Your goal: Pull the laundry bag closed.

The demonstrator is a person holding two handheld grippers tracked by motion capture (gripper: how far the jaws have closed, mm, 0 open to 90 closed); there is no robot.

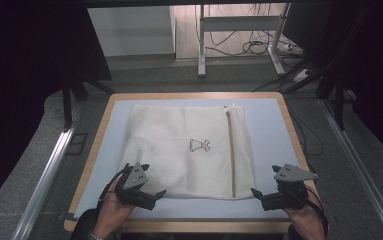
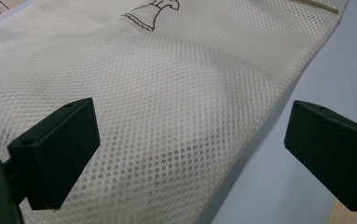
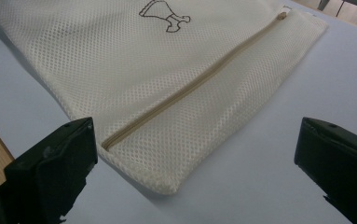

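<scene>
A cream mesh laundry bag [image 1: 184,150] lies flat on the pale blue mat [image 1: 274,135], with a small dress drawing [image 1: 199,145] at its middle and a tan zipper [image 1: 230,150] running along its right side. My left gripper [image 1: 151,195] hovers open over the bag's near left edge; in the left gripper view the mesh bag [image 2: 167,93] spreads between its jaws. My right gripper [image 1: 259,196] stands open at the bag's near right corner. In the right gripper view the zipper [image 3: 199,81] and the bag's corner [image 3: 167,184] lie between the jaws.
The mat sits on a wooden table [image 1: 94,150] with a raised rim. Metal rails [image 1: 49,170] run along the floor on both sides. A white desk frame [image 1: 239,30] and loose cables [image 1: 259,47] stand beyond the table's far edge.
</scene>
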